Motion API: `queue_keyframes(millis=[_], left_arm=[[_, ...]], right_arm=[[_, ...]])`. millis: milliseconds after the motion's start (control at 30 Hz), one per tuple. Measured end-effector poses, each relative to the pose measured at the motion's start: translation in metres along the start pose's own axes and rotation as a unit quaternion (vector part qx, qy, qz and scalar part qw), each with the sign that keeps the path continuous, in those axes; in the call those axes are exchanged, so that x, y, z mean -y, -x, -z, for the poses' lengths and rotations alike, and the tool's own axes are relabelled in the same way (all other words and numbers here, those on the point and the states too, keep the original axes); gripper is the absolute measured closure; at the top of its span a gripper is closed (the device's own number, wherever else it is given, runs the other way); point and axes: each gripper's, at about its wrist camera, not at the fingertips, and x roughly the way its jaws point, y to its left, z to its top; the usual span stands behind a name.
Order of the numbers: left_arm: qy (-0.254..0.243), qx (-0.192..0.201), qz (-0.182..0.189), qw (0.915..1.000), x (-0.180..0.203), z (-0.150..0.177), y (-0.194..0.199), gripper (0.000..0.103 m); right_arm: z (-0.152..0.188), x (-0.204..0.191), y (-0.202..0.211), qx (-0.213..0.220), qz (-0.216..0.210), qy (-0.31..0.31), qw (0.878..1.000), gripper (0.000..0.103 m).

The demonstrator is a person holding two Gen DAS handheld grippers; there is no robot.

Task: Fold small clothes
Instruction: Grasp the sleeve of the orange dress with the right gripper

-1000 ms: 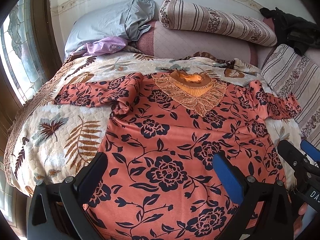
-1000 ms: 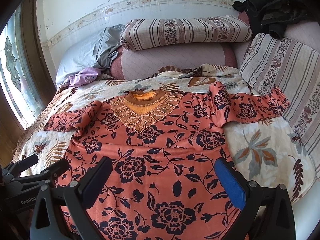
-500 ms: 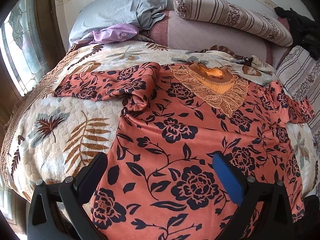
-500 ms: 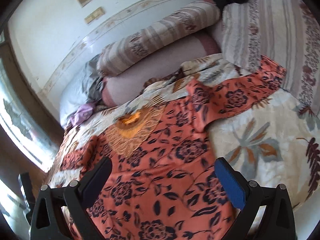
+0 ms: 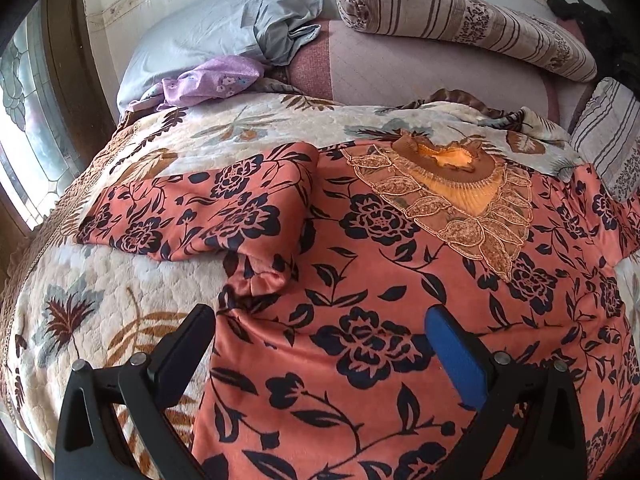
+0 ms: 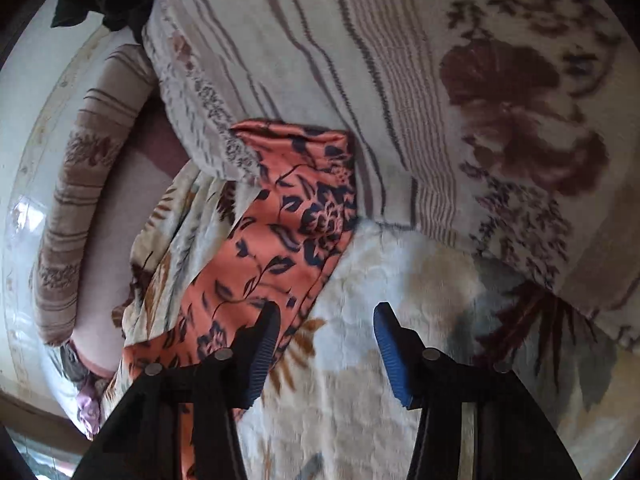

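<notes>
Left wrist view is showing the salmon-orange satin blouse with navy flowers [image 5: 360,272] lying flat on the leaf-print quilted bed [image 5: 100,304], sleeves spreading toward its side edges. Left tongs [image 5: 320,332] are gaping above it; right tongs [image 6: 326,320] are closing, empty, beside one sleeve [image 6: 288,216].

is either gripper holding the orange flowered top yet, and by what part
Nothing is held. The left gripper hangs open over the orange flowered top. The right gripper is closing beside the sleeve, with only the blanket between its jaws.
</notes>
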Motion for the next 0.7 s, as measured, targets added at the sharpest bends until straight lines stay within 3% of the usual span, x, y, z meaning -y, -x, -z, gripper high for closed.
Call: queue_keyframes(millis=[333, 433, 500, 600, 700], left_arm=[[0.001, -0.002, 0.013, 0.9999, -0.009, 0.005, -0.029, 0.000], [0.014, -0.016, 0.022, 0.9995, -0.013, 0.007, -0.037, 0.000], [0.023, -0.009, 0.023, 0.9994, -0.017, 0.005, -0.035, 0.000], [0.039, 0.003, 0.019, 0.9990, -0.024, 0.001, -0.030, 0.000], [0.061, 0.008, 0.025, 0.9978, -0.031, 0.000, -0.025, 0.000]], right_arm=[[-0.045, -0.010, -0.053, 0.046, 0.063, -0.007, 0.997, 0.052], [-0.044, -0.022, -0.062, 0.047, 0.092, 0.011, 0.995, 0.085], [-0.042, -0.032, -0.058, 0.054, 0.096, 0.024, 0.994, 0.096], [-0.040, -0.068, -0.032, 0.077, 0.059, 0.063, 0.993, 0.096], [-0.032, -0.140, 0.014, 0.099, -0.012, 0.128, 0.987, 0.096]])
